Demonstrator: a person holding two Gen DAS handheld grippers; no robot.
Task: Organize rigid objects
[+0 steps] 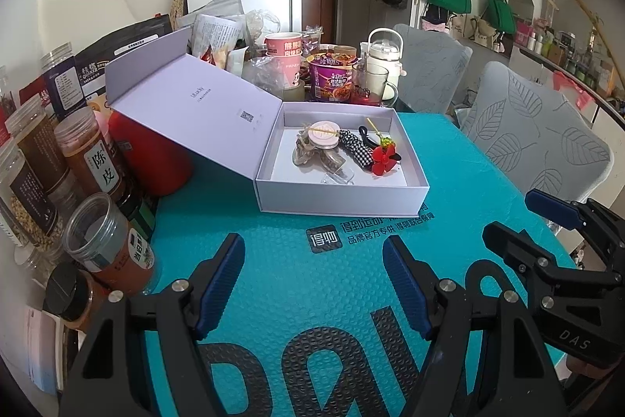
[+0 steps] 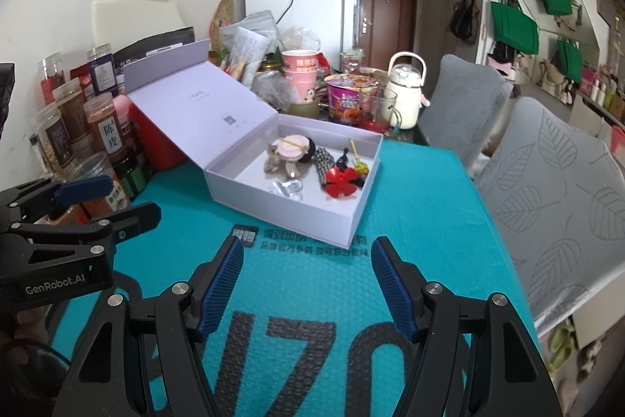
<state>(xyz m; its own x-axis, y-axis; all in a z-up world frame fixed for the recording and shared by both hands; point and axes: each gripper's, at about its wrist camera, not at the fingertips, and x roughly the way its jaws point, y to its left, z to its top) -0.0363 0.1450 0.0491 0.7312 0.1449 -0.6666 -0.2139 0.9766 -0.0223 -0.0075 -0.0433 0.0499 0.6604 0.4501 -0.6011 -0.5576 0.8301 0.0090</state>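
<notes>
A pale lavender gift box [image 1: 343, 196] [image 2: 281, 217] sits open on the teal mat, its lid [image 1: 187, 96] [image 2: 195, 100] leaning back to the left. Inside lie a round pink-lidded jar [image 1: 323, 139] [image 2: 293, 148], a checkered fabric piece [image 1: 351, 147] [image 2: 323, 163], a red flower clip [image 1: 383, 161] [image 2: 343, 182] and a small clear piece [image 1: 338, 176] [image 2: 287, 188]. My left gripper [image 1: 314, 276] is open and empty, near the mat's front. My right gripper [image 2: 306, 278] is open and empty, beside it on the right.
Spice jars [image 1: 90, 155] [image 2: 105, 131] and a red canister [image 1: 152, 151] [image 2: 156, 135] crowd the left edge. Noodle bowls [image 1: 332, 77] [image 2: 347, 96], cups and a white kettle [image 1: 384, 59] [image 2: 404, 85] stand behind the box. Two grey chairs [image 1: 535, 135] [image 2: 554, 190] stand at the right.
</notes>
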